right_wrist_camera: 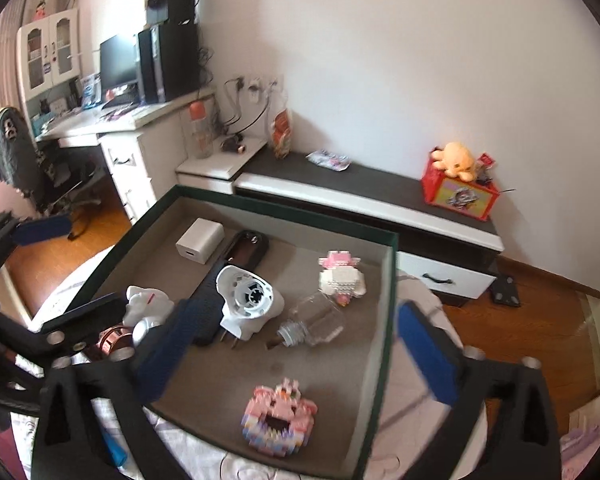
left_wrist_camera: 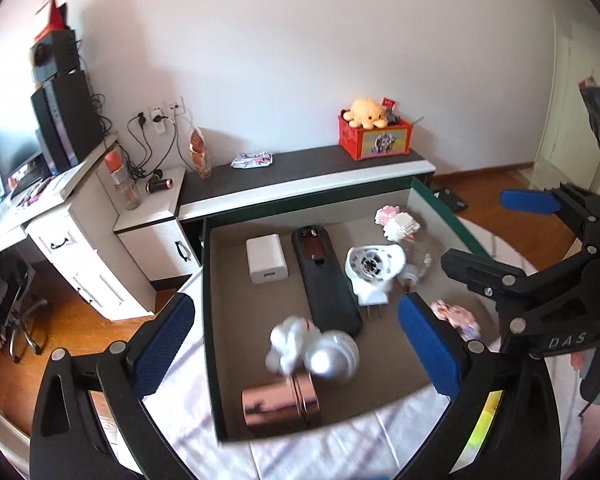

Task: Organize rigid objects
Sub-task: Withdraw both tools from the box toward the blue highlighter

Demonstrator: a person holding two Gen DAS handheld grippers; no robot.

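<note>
The white figure (left_wrist_camera: 290,344) and silver ball (left_wrist_camera: 332,356) are blurred; the copper cylinder (left_wrist_camera: 282,402) is half hidden behind the left tongs (left_wrist_camera: 296,340) in the right view. All lie inside the green-edged box (left_wrist_camera: 210,320). Both tongs stand released above it, the right tongs (right_wrist_camera: 292,352) over the pink brick model (right_wrist_camera: 280,412).

Along the white wall runs a low cabinet (left_wrist_camera: 300,176) with a dark top and white drawers. On it sits a red crate (left_wrist_camera: 374,136) with a yellow plush octopus (left_wrist_camera: 366,112) on top, a crumpled wrapper (left_wrist_camera: 252,159), and a snack bag (left_wrist_camera: 200,152) standing upright. To the left, a white desk (left_wrist_camera: 60,200) carries a black computer tower (left_wrist_camera: 66,120), a monitor (right_wrist_camera: 118,62) and a clear bottle with an orange cap (left_wrist_camera: 120,180). An office chair (right_wrist_camera: 32,160) stands on the wooden floor (right_wrist_camera: 520,320).
</note>
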